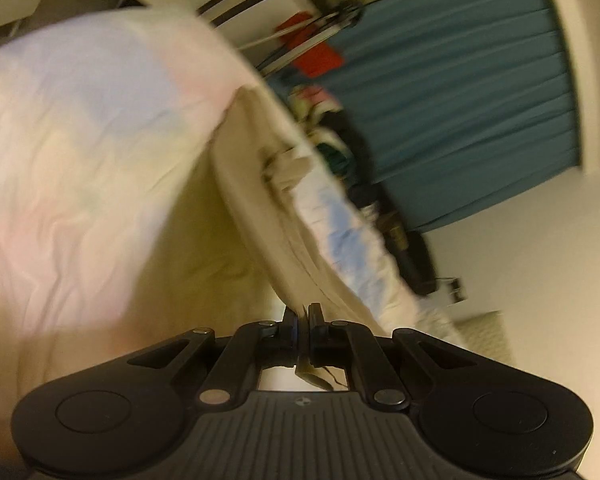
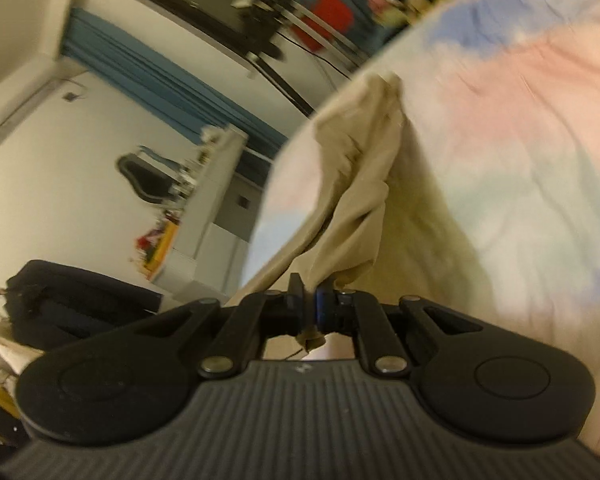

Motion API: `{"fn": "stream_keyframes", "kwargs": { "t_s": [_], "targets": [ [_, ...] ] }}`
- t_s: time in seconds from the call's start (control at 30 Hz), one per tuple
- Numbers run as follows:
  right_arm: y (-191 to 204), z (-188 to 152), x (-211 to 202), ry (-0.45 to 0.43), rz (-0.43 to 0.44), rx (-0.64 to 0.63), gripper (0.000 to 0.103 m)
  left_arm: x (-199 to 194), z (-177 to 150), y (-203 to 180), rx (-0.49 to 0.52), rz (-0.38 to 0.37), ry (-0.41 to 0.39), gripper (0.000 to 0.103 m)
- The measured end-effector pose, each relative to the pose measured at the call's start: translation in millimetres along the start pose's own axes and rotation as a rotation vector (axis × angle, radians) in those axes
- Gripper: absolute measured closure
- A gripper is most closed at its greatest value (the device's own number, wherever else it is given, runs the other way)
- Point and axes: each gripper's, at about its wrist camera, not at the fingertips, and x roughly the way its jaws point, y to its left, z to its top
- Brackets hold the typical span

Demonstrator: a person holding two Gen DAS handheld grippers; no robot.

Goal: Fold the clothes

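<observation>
A beige garment [image 1: 256, 184] hangs stretched in the air over a bed with a pastel pink, blue and white cover [image 1: 80, 128]. My left gripper [image 1: 303, 312] is shut on one edge of the cloth, and a scrap of it pokes out behind the jaws. In the right wrist view the same beige garment [image 2: 356, 184] rises crumpled from my right gripper [image 2: 311, 292], which is shut on another edge of it. The pastel bed cover [image 2: 520, 152] fills the right of that view. Both views are tilted and blurred.
Teal curtains [image 1: 460, 92] hang behind the bed, with a metal rack holding red items [image 1: 312, 48] and a pile of clothes [image 1: 332, 136] beside them. On the right gripper's side stand a white cabinet [image 2: 216, 208], a dark chair [image 2: 144, 180] and dark bags [image 2: 72, 300].
</observation>
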Motion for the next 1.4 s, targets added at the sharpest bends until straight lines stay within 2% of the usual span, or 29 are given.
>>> {"fn": "stream_keyframes", "kwargs": {
  "t_s": [0.1, 0.17, 0.33, 0.4, 0.47, 0.6, 0.83, 0.93, 1.03, 1.2, 1.4],
  "targets": [
    [12, -6, -23, -0.022, 0.016, -0.049, 0.094, -25, -13, -6, 0.015, -0.035, -0.013, 0.098],
    [8, -25, -36, -0.019, 0.018, -0.060, 0.094, -34, -31, -4, 0.015, -0.036, -0.010, 0.098],
    [-15, -82, -65, -0.013, 0.005, -0.012, 0.094, -51, -81, 17, -0.011, -0.002, 0.079, 0.098],
    [-25, -95, -65, 0.003, 0.013, 0.034, 0.094, -50, -85, 26, -0.028, 0.023, 0.095, 0.099],
    [-28, -91, -58, 0.010, 0.026, 0.060, 0.094, -47, -76, 32, -0.049, 0.027, 0.096, 0.099],
    [-24, -57, -32, -0.005, 0.022, 0.077, 0.094, -24, -46, 21, -0.046, 0.053, 0.079, 0.099],
    [-13, 27, 32, -0.055, -0.051, 0.036, 0.094, 54, 35, -30, 0.094, 0.126, 0.031, 0.098],
    [-23, 60, 71, -0.060, -0.091, 0.032, 0.094, 99, 59, -25, 0.137, 0.179, 0.014, 0.098],
    [-34, 88, 121, -0.050, -0.124, -0.037, 0.094, 146, 81, -15, 0.176, 0.235, 0.000, 0.098],
    [-69, 109, 201, -0.012, -0.219, -0.120, 0.094, 224, 114, 4, 0.236, 0.331, -0.020, 0.098],
    [-121, 103, 268, 0.059, -0.301, -0.116, 0.093, 244, 110, 17, 0.298, 0.368, 0.003, 0.098]
  ]
}}
